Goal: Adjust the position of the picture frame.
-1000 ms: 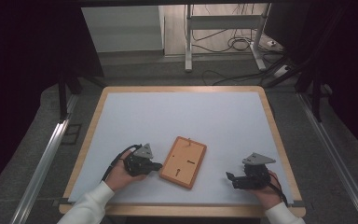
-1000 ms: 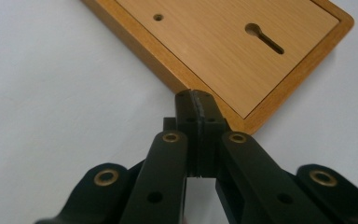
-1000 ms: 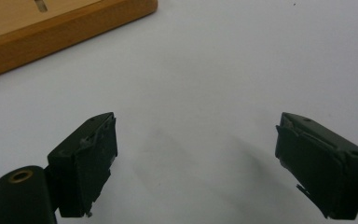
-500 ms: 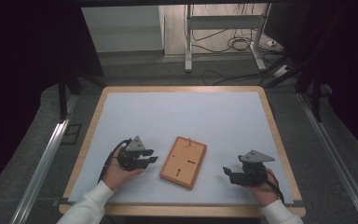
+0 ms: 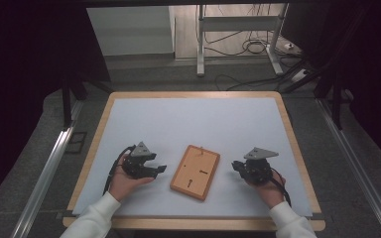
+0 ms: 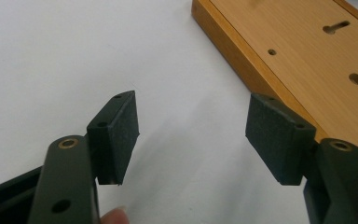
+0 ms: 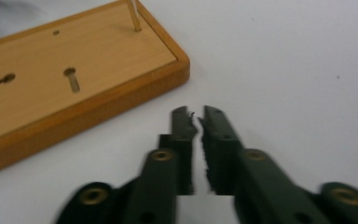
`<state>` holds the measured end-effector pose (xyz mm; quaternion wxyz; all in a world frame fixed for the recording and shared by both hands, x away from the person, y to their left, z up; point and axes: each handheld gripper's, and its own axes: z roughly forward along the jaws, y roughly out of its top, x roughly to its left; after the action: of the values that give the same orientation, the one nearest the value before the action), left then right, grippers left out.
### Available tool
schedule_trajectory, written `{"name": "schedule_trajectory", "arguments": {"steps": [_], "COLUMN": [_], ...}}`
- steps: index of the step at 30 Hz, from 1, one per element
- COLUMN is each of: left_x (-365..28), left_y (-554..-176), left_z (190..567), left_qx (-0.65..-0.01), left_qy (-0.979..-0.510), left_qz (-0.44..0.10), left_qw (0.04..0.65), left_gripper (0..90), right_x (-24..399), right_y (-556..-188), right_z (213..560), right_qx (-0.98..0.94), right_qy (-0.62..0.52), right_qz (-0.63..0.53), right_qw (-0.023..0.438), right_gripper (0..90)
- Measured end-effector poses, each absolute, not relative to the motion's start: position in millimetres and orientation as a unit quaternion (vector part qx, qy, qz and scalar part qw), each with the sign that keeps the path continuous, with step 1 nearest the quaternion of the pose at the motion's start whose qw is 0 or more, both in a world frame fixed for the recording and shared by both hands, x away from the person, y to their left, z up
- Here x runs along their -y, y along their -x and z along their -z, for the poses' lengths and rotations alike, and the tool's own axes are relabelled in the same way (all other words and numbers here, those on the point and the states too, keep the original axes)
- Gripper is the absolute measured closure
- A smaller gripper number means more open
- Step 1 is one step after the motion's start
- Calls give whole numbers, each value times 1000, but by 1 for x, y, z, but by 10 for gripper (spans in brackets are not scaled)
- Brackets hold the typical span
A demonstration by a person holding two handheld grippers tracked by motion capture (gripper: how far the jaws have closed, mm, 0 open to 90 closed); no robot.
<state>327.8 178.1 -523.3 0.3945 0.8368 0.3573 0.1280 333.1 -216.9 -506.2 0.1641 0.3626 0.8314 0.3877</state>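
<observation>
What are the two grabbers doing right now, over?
Left gripper open, empty, beside the wooden board. Right gripper shut, empty, on the board's other side. Neither touches it. Nothing in the way on the white table.

Wooden board (image 6: 303,56) cut off at the frame's edges; right gripper (image 7: 196,122) base blurred, perhaps by motion.

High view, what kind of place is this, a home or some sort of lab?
Most likely a lab or recording workstation, not a home. A wood-rimmed table with a plain white top stands between dark curtains, loose cables lie on the floor behind a metal stand, and a person holds a gripper in each hand.
</observation>
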Motion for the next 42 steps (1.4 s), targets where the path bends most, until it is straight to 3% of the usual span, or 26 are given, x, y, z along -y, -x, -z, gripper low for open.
{"name": "schedule_trajectory", "arguments": {"steps": [9, 42], "left_x": [-181, -185], "left_y": [-329, -332], "left_z": [524, 527], "left_qx": [-359, -360], "left_qy": [-835, -833], "left_qz": [-128, -115], "left_qw": [398, 403], "left_gripper": [340, 331], "right_x": [189, 129], "right_y": [-352, -377], "right_z": [518, 527], "right_qx": [-860, -880], "right_qy": [-343, -292], "right_qz": [-334, -324], "right_qw": [176, 188], "right_gripper": [899, 900]}}
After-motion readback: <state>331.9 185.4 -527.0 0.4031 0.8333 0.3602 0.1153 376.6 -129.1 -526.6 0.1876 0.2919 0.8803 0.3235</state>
